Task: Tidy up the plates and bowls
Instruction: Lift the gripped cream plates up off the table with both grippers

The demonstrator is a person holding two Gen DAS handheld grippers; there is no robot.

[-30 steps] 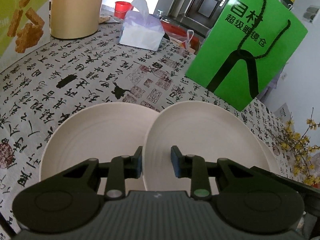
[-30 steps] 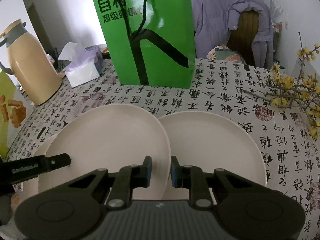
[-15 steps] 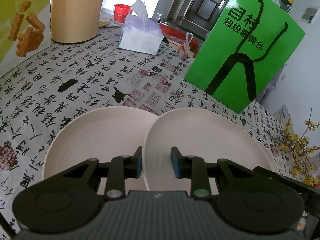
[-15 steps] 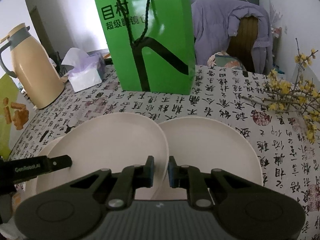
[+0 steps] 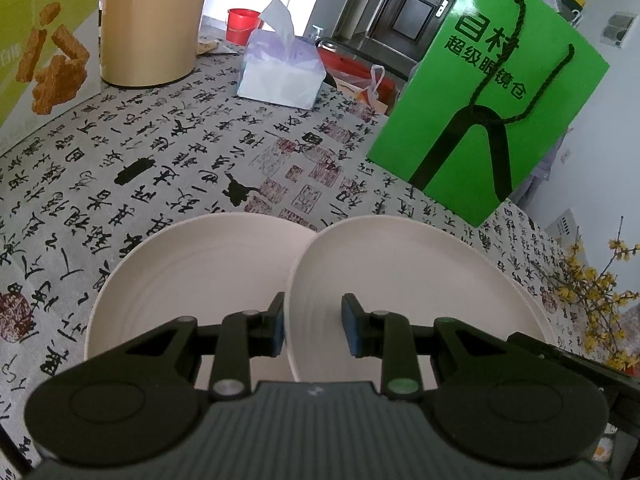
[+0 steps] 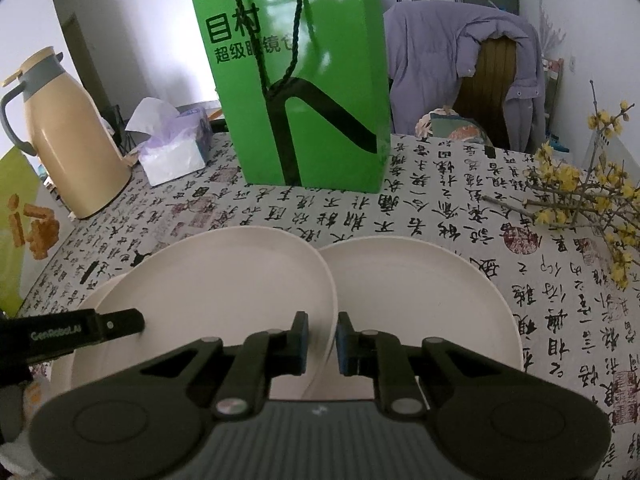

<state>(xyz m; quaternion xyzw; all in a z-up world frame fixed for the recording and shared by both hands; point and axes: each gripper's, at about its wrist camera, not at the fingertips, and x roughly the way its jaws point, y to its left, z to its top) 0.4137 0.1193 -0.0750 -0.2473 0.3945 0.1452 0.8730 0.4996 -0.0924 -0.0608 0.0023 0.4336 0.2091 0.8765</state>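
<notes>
The middle plate (image 6: 240,280) sits above the patterned tablecloth (image 6: 440,208), its right rim pinched in the nearly closed right tongs (image 6: 322,340) and its left rim between the narrowly parted left tongs (image 5: 312,330), though I cannot tell whether those grip it, and its near edge is hidden under both.

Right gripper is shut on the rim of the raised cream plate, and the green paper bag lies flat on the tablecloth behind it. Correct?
Not quite. The green paper bag stands upright on the tablecloth, not flat; the right wrist view shows it. The rest holds: the right gripper is shut on the rim of the raised cream plate.
</notes>
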